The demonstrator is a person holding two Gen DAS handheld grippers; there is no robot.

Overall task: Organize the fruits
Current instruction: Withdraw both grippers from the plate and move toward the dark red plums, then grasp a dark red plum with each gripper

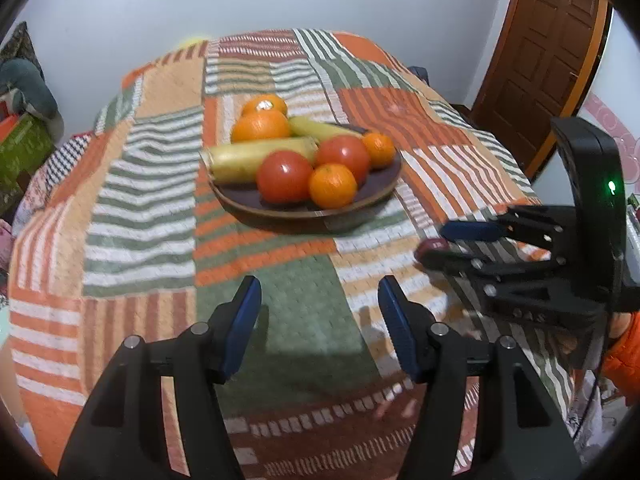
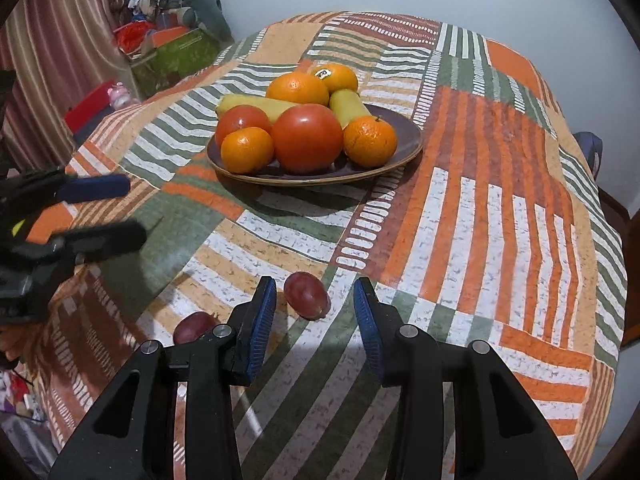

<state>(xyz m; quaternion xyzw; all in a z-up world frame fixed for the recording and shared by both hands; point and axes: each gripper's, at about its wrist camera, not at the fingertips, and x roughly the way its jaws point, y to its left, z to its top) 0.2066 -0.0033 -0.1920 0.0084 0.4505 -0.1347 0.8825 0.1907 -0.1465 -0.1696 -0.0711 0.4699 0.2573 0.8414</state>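
While both tools hover over the patterned bench (image 2: 480,200), nothing is gripped. Right tool (image 2: 315,314), lower centre of the right wrist view – jaws parted, empty, with one dark red grape (image 2: 307,295) lying on the cloth just ahead of the gap, not touched. A second grape (image 2: 195,326) sits lower left, partly hidden behind the left finger. Left tool (image 1: 319,320), bottom centre of the left wrist view – jaws about half open, only cloth between them.

Plate (image 2: 384,168) sits in the upper middle, well apart from the grapes, already loaded: oranges (image 2: 298,88), tomatoes (image 2: 308,136), yellow-green long fruits (image 2: 348,106).

Likely next step: pick up the near grape for the plate. Judgement on handling – light, smooth, soft-skinned, easily bruised or squirted out sideways and prone to roll. Take it across its short middle, pads square to the sides, gentle squeeze only.
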